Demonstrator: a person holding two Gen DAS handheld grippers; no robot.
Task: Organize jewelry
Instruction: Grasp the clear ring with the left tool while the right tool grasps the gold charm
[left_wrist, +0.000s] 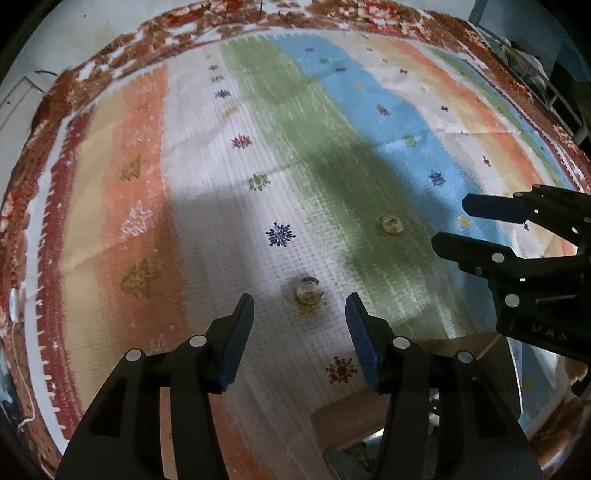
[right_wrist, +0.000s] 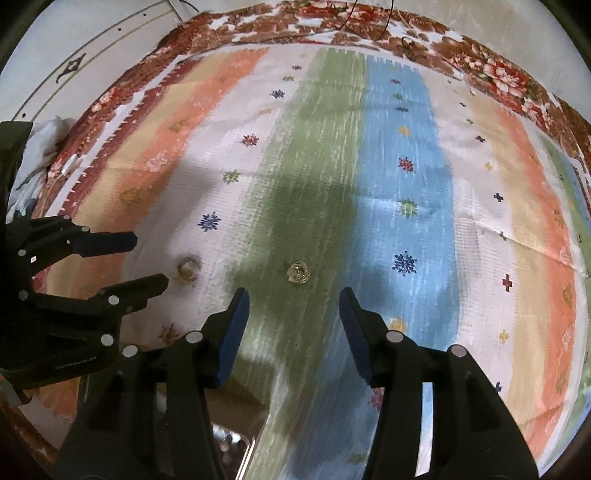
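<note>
Two small gold-and-clear jewelry pieces lie on a striped cloth (left_wrist: 258, 122). In the left wrist view, one piece (left_wrist: 309, 291) sits on the white stripe just beyond my left gripper (left_wrist: 299, 306), whose jaws stand open with nothing between them. The other piece (left_wrist: 391, 224) rests on the green stripe, left of my right gripper (left_wrist: 450, 221). In the right wrist view, that second piece (right_wrist: 298, 273) lies just ahead of my open right gripper (right_wrist: 292, 295). The first piece (right_wrist: 189, 268) is right beside the left gripper (right_wrist: 150, 258), off its fingertips.
A red floral sheet (left_wrist: 258, 22) borders the striped cloth (right_wrist: 402, 122) on all sides. A brown box with shiny contents (right_wrist: 229, 443) sits under my grippers at the near edge. A bundle of white fabric (right_wrist: 44, 140) lies at the far left.
</note>
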